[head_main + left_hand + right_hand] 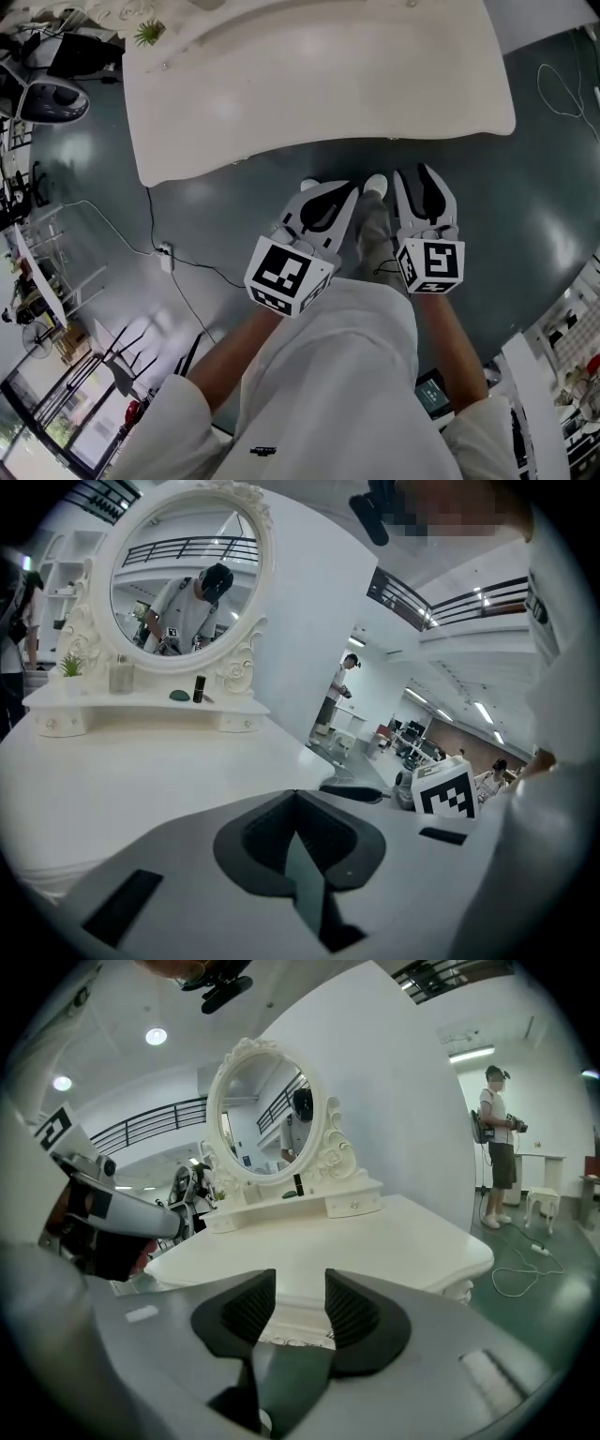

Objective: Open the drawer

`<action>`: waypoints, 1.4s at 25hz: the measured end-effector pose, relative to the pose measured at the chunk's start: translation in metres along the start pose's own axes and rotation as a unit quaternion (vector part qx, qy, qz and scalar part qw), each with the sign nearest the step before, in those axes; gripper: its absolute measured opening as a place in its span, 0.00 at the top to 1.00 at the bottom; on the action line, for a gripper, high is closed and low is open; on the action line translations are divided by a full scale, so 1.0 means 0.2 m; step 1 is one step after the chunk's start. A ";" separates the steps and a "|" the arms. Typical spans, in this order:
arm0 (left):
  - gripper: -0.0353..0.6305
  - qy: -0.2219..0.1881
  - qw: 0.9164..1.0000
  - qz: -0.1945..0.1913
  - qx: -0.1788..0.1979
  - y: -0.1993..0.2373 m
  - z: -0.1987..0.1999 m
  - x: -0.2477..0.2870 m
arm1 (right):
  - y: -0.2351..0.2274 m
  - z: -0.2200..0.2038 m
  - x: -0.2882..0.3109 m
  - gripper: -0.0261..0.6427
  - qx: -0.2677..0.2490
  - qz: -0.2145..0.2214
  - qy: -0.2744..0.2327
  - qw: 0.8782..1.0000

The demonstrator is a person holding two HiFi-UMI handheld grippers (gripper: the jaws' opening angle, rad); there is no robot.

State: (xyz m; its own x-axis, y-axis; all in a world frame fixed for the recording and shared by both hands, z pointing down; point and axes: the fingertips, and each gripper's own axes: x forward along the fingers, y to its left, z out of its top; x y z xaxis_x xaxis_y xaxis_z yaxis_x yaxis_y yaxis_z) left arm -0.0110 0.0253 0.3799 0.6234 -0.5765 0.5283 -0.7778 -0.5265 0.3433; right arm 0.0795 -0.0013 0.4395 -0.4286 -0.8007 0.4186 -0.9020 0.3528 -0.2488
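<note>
A white dressing table [319, 84] stands in front of me, its oval mirror [265, 1119] on a low shelf with small knobbed drawers [354, 1206]. In the head view both grippers hang over the dark floor just short of the table's front edge. My left gripper [342, 187] is shut, and its dark pads meet with nothing between them [295, 799]. My right gripper [422, 171] is open and empty [300, 1302]. Through its gap I see the table's carved front [292, 1333] with a small knob. The front is hidden in the head view.
A small plant [148, 33] and bottles sit on the mirror shelf. A cable and power strip [166, 255] lie on the floor at the left. In the right gripper view a person [497, 1147] stands by a white stool [539, 1206] at the right.
</note>
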 end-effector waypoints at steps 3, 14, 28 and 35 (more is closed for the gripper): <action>0.93 0.007 1.000 0.010 -0.006 0.01 -0.05 0.03 | -0.02 -0.04 0.03 0.70 -0.003 -0.012 0.002 1.000; 0.93 0.023 0.998 0.037 -0.055 0.09 -0.24 0.10 | -0.08 -0.27 0.18 0.70 -0.004 -0.037 0.036 0.999; 0.93 0.040 0.994 0.041 -0.088 0.24 -0.41 0.19 | -0.18 -0.57 0.39 0.67 0.043 -0.051 0.100 0.993; 0.93 0.052 0.993 0.050 -0.092 0.27 -0.43 0.21 | -0.25 -0.61 0.46 0.67 0.039 -0.060 0.116 0.991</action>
State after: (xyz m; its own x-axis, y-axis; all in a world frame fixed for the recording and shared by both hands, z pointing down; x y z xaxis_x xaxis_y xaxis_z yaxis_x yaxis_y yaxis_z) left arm -0.0340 0.0258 0.4885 0.5384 -0.5469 0.6411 -0.8427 -0.3414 0.4164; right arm 0.0791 -0.0334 0.5962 -0.3262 -0.6982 0.6373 -0.9446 0.2150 -0.2480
